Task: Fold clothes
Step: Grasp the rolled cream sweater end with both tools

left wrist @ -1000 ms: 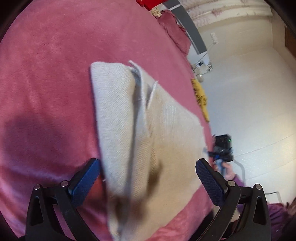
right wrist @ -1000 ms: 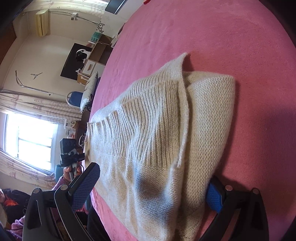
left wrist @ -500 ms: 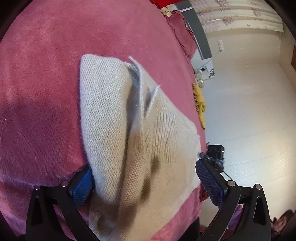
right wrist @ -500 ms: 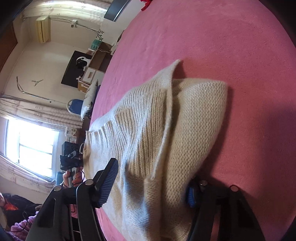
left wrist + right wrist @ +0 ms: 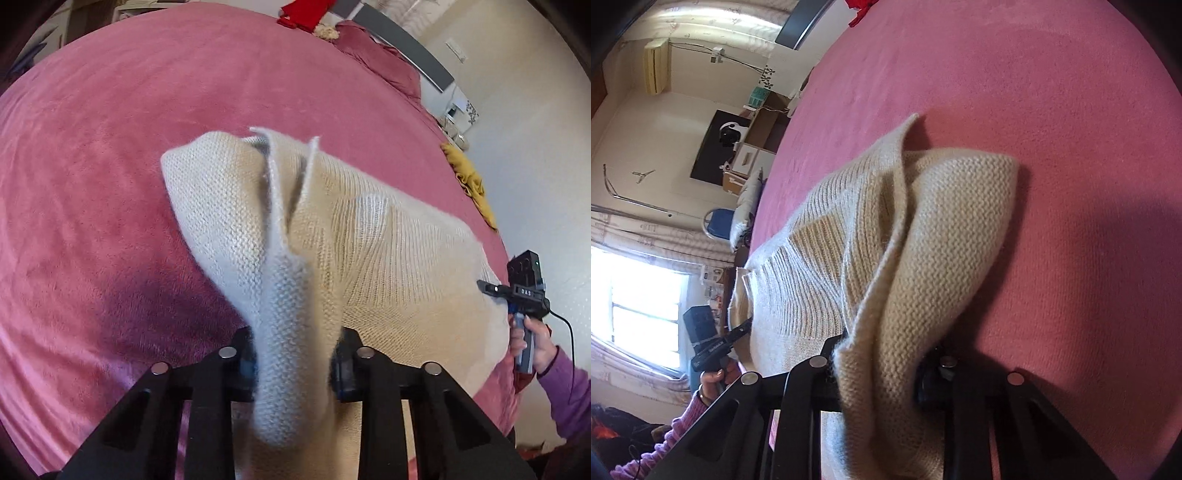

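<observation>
we have both the left gripper (image 5: 293, 363) and the right gripper (image 5: 877, 374), jaws clamped on the cream sweater (image 5: 369, 258), lifting its near edge off the pink bed (image 5: 92, 184), mid-fold and not yet flat.

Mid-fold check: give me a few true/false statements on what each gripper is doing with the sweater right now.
1. The left gripper is shut on the cream sweater. True.
2. The right gripper hangs open above the sweater. False: it is shut on a bunched fold.
3. The sweater lies on a pink blanket. True.
4. The sweater lies fully flat. False: the gripped edge is lifted and creased.
5. A mustard cloth sits between the left fingers. False: it lies at the bed's far edge.
</observation>
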{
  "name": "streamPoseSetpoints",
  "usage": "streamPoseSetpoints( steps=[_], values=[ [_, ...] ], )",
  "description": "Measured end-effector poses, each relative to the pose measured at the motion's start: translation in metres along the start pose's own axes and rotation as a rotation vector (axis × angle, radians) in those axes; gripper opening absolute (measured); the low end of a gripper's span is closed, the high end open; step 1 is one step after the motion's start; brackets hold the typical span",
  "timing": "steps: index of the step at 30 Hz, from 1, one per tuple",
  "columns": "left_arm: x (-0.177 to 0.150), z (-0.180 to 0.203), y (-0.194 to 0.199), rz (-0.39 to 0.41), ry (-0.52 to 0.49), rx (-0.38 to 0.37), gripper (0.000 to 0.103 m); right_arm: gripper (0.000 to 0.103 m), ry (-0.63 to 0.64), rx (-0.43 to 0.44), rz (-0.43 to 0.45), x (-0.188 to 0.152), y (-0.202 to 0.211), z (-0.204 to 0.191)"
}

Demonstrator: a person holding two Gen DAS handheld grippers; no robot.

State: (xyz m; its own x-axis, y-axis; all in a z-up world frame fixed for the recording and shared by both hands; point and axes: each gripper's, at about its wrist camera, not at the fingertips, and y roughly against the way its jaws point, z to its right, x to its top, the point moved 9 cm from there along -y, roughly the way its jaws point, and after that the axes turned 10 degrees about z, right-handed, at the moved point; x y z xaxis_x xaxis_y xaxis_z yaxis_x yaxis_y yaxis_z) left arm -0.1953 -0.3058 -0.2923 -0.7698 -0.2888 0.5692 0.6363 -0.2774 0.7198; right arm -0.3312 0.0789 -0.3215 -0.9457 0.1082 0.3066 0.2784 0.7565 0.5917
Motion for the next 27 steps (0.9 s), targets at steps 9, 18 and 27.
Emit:
streamPoseSetpoints(
  steps=[9, 18, 27],
  values=[
    [0.014, 0.013, 0.045, 0.116, -0.059, 0.038, 0.021, 0.019, 0.192, -0.141, 0.071, 0.018, 0.03, -0.063],
    [0.033, -0.009, 0.143, 0.281, 0.006, 0.033, 0.021, 0.018, 0.398, -0.055, 0.079, 0.039, 0.04, -0.196],
    [0.013, -0.123, 0.303, 0.507, 0.203, 0.212, 0.021, 0.018, 0.625, 0.055, -0.011, 0.032, -0.058, -0.37]
  ],
)
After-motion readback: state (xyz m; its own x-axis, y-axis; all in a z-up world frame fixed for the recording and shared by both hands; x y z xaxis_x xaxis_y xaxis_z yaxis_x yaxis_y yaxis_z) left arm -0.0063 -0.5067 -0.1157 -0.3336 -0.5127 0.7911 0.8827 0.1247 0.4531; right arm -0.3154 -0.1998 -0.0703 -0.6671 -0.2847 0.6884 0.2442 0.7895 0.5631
